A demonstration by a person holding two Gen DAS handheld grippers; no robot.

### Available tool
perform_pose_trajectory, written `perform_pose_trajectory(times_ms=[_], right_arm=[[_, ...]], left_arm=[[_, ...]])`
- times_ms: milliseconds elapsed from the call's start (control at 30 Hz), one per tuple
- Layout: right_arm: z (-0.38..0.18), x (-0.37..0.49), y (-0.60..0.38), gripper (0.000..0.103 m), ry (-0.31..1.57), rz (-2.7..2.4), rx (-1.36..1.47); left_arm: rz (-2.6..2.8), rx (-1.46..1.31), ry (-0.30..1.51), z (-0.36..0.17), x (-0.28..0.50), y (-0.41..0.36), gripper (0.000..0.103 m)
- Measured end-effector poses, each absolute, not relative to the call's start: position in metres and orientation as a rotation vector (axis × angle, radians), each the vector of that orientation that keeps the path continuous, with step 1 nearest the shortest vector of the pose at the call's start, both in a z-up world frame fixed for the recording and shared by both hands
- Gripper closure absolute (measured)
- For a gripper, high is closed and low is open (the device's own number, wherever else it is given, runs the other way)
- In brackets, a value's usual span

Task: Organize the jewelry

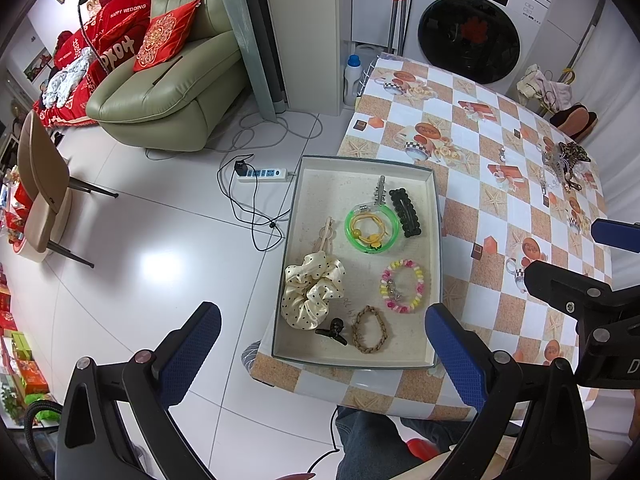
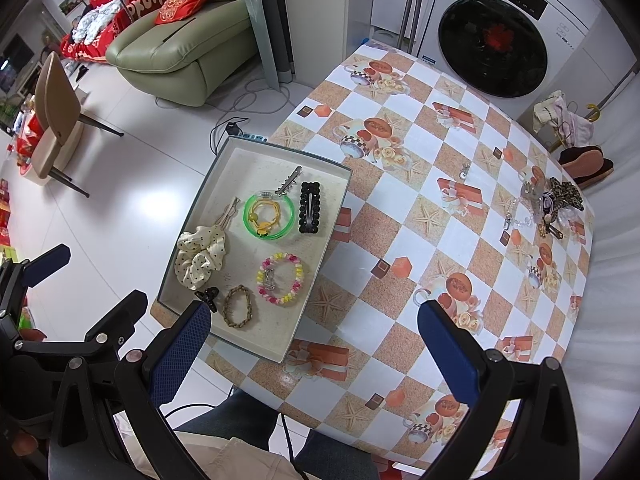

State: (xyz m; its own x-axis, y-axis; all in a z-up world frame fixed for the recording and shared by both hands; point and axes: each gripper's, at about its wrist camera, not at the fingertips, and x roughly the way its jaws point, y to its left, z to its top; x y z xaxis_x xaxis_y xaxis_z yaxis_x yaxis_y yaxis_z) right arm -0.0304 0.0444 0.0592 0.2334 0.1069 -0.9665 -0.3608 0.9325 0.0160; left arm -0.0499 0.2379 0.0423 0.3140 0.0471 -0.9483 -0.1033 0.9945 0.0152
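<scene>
A shallow grey tray (image 1: 308, 168) (image 2: 224, 152) sits at the table's near left corner. In it lie a cream dotted scrunchie (image 1: 312, 292) (image 2: 200, 258), a green bangle (image 1: 372, 228) (image 2: 269, 216), a black hair clip (image 1: 405, 212) (image 2: 310, 207), a pink-yellow bead bracelet (image 1: 402, 286) (image 2: 280, 279), a brown braided bracelet (image 1: 370, 329) (image 2: 239, 306) and a small black claw clip (image 1: 332, 330) (image 2: 208, 296). A pile of loose jewelry (image 1: 564, 168) (image 2: 548, 204) lies at the table's far right. My left gripper (image 1: 324, 344) is open above the tray's near edge. My right gripper (image 2: 314, 340) is open above the table, empty.
The table (image 1: 480, 128) (image 2: 400, 240) has a checked orange-white cloth. A small charm (image 1: 502, 155) (image 2: 464, 171) lies alone mid-table. A washing machine (image 2: 492, 40), a green sofa (image 1: 168, 80), a chair (image 1: 40, 192) and a power strip (image 1: 262, 174) stand around.
</scene>
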Motion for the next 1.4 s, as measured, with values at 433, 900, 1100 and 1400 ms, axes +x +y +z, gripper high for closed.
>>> perform_pose_trajectory(times_ms=[433, 900, 1100, 1400], right_arm=[[0.0586, -0.0335, 0.0477, 0.000, 1.299, 0.323, -0.228], [0.0591, -0.0313, 0.0471, 0.000, 1.302, 0.325, -0.229], [0.0595, -0.0314, 0.0472, 0.000, 1.302, 0.325, -0.228], [0.0594, -0.0306, 0.0466, 0.000, 1.303, 0.324, -0.230]], left_arm=[[0.102, -0.054, 1.247, 0.0382, -0.0532, 0.2390, 0.000], [0.100, -0.053, 1.250, 0.0388, -0.0516, 0.2398, 0.000], [0.098, -0.053, 1.250, 0.0395, -0.0506, 0.2403, 0.000], [0.104, -0.059, 1.252, 0.0357, -0.0509, 0.2421, 0.000]])
